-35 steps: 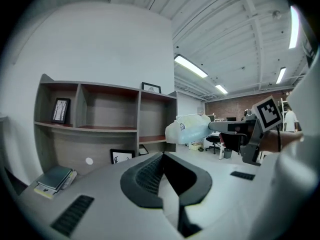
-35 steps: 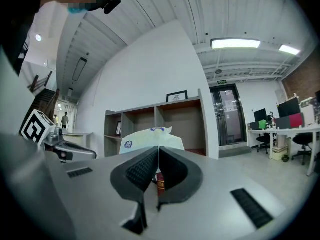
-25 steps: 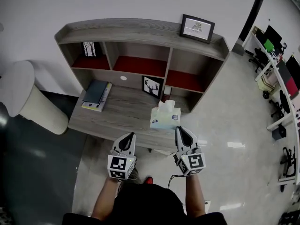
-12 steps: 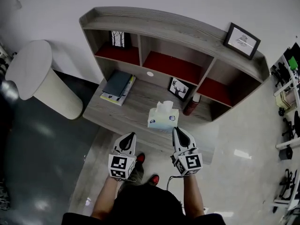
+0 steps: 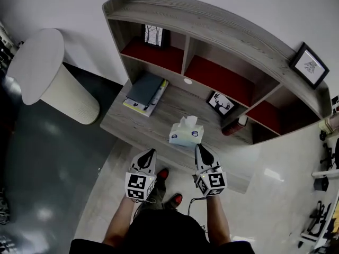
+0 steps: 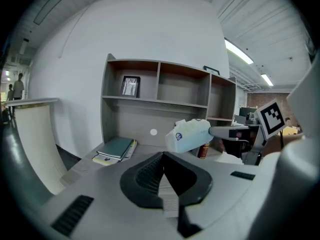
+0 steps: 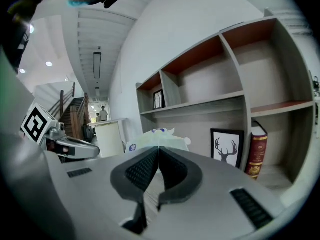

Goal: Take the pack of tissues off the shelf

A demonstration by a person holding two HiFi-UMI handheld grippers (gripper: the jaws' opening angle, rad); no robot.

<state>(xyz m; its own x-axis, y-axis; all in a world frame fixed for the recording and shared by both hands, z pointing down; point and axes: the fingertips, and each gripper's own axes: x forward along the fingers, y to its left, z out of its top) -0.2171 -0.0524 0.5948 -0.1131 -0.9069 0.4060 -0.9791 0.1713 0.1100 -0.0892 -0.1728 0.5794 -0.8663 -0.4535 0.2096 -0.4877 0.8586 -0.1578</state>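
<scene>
Grey wood shelf unit (image 5: pixel 212 23): my landmark. It has three open compartments with red floors above a wide lower board, and it stands against a white wall.
Tissue pack (image 5: pixel 186 135): pinched at its near end by my right tool. It sits tilted over the unit's lower board, close to the front edge, with a white tissue poking from its top. I cannot tell whether its underside touches the board.
Right gripper (image 5: pixel 199 150): jaws pressed together on the pack's edge, with the tip at the unit's front edge.
Left gripper (image 5: pixel 152 152): jaws closed on each other with nothing between them. It hovers just off the unit's front edge.
Books (image 5: pixel 145 90): a flat stack with a dark cover on top, at the left end of the unit's lower board.
Deer picture (image 5: pixel 221 103): black frame, leaning on the unit's back panel at the rear of the lower board.
Dark red item (image 5: pixel 235 126): upright toward the right end of the unit's lower board. I cannot settle whether it is a book or a bottle.
Small framed print (image 5: pixel 155 34): upright in the unit's left compartment.
Framed drawing (image 5: pixel 309 65): on the unit's top board, at the right end.
White round column (image 5: pixel 53 83): on the floor near the unit's left side.
</scene>
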